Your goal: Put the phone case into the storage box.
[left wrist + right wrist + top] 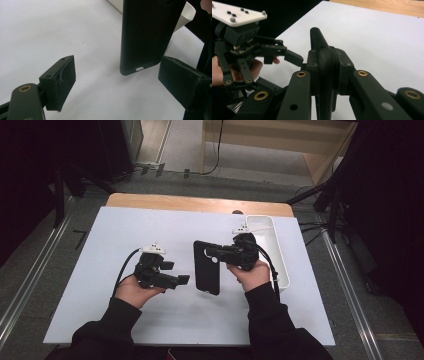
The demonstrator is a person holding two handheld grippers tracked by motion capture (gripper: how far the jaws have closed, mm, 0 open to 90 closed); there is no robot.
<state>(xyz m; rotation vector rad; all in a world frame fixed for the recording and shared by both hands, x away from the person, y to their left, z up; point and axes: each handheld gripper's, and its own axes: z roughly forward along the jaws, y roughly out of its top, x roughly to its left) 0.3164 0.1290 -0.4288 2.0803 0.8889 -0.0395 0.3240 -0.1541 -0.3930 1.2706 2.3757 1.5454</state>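
The black phone case (207,267) hangs over the middle of the white table (125,230), clamped on its edge between the closed jaws of the right gripper (214,253). Just left of the case, the left gripper (184,280) points at it with jaws wide apart and nothing between them. A white bin (280,251) sits right of the case.

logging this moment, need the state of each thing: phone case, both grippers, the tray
phone case: held clear of the table, clamped at its edge by the right gripper
right gripper: shut on the phone case
left gripper: open, jaws apart beside the case, nothing between them
tray: on the table at its right edge, upright; contents cannot be told
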